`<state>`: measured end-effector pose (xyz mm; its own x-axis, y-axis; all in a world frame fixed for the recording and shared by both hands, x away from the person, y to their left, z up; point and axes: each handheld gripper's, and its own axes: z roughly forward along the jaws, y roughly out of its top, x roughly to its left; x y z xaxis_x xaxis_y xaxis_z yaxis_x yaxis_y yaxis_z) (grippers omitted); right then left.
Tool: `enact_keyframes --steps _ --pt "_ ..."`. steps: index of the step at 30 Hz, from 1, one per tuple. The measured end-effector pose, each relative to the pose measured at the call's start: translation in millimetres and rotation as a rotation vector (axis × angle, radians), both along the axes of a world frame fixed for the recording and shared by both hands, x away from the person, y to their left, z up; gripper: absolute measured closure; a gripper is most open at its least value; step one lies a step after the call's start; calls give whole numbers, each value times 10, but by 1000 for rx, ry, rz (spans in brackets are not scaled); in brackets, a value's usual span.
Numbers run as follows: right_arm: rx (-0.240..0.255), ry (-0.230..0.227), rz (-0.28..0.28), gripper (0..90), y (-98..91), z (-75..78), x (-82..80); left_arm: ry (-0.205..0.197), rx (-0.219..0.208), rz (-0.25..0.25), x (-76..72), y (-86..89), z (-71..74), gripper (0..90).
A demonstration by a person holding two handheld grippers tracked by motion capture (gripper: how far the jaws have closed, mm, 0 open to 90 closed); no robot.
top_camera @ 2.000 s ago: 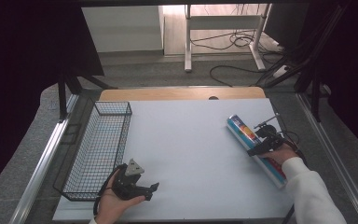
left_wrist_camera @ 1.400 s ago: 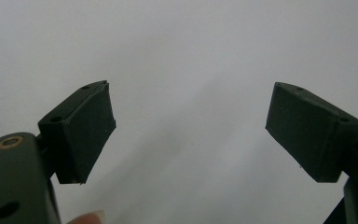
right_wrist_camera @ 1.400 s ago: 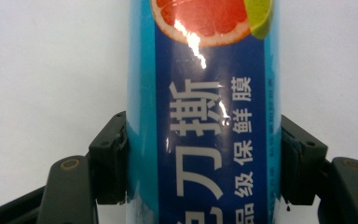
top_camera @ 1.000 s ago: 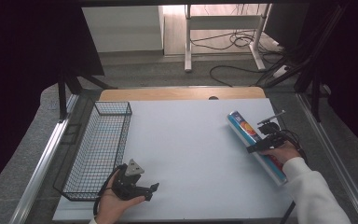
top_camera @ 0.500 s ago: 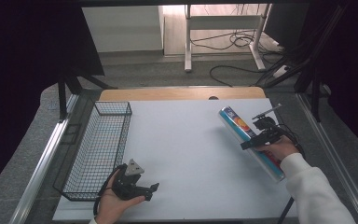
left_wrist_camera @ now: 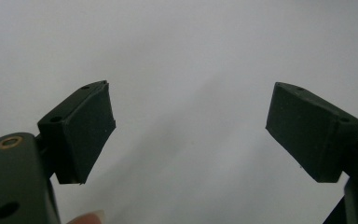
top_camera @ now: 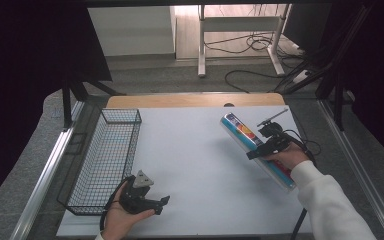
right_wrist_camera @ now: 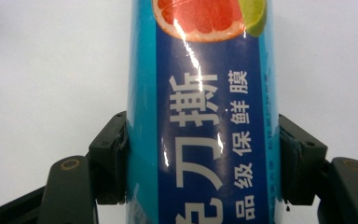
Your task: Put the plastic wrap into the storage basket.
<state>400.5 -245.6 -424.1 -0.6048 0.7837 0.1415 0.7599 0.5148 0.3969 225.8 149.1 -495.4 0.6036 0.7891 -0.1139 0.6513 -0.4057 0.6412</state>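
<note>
Comparing with two seconds back: wire basket at 9 o'clock on the counter unchanged. Left claw at 7 o'clock sat idle, jaws wide apart, nothing between them. Right claw at 3 o'clock was clamped across the blue cling-film box, pads pressing both sides. Box had shifted toward 10 o'clock and looked lifted off the counter. Likely a carry toward the basket was underway.
</note>
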Motion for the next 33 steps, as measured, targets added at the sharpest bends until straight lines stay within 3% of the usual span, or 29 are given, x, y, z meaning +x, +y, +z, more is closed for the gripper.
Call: enact_keyframes --steps 3,10,11,12,13,14,18,20,21,23,24,33 --pt "11 -3 14 324 34 6 -20 1 -3 1 3 1 -3 148" --pt "15 -17 54 324 175 1 -90 18 -60 32 34 18 -12 140" --pt "22 -21 61 324 225 0 -110 24 -110 52 52 36 -1 141" --pt "28 -22 70 324 248 -1 -117 24 -110 52 52 36 -1 141" --pt "30 -25 78 324 273 -2 -124 26 -165 66 69 52 22 141" --pt "30 -25 78 324 273 -2 -124 26 -165 66 69 52 22 140" --pt "45 -36 108 324 417 -5 -169 38 -285 100 134 64 77 136" --pt "45 -39 117 324 458 -7 -178 44 -303 104 149 64 81 128" --pt "48 -43 127 324 527 -11 -192 59 -349 114 191 62 89 128" --pt "50 -48 138 324 581 -17 -201 66 -369 117 214 62 94 129" --pt "55 -50 144 323 617 -23 -204 77 -408 123 261 55 105 131" --pt "60 -61 180 323 817 -68 -249 106 -501 123 463 -42 178 132"
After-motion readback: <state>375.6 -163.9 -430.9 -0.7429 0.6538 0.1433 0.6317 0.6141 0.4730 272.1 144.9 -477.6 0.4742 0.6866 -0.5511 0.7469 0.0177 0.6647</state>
